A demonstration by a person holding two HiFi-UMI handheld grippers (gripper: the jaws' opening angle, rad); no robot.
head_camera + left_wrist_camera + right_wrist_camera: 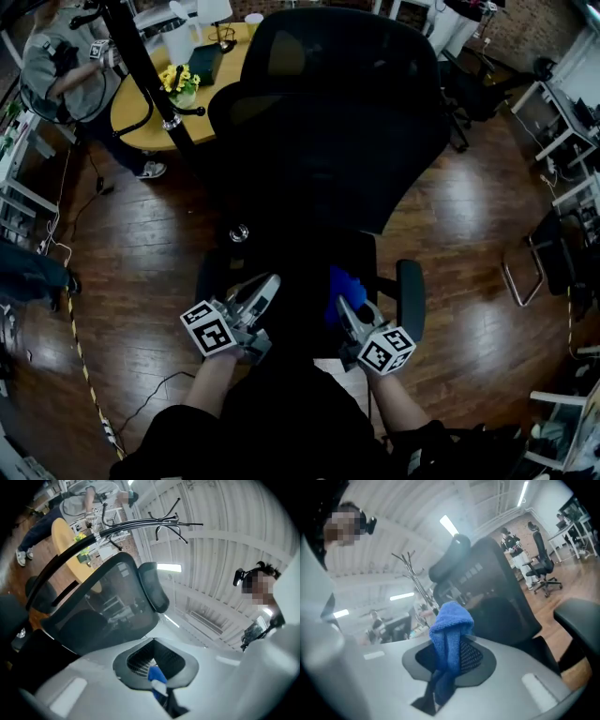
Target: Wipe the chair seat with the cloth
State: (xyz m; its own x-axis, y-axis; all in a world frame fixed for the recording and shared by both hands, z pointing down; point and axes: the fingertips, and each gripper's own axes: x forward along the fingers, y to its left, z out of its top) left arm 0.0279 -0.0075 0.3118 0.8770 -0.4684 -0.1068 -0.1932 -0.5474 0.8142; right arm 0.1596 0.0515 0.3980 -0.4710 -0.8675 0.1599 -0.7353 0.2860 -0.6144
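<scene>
Right gripper view, right gripper (444,667) pinching cloth (451,627) lengthwise, pointing forward, left gripper (157,676) closed.

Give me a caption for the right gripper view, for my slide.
Right gripper clamps a folded blue cloth in front of the black office chair's backrest.

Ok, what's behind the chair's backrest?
A yellow table with yellow flowers and a black stand pole show left of the backrest. The backrest covers the table's right side and anything standing there.
</scene>
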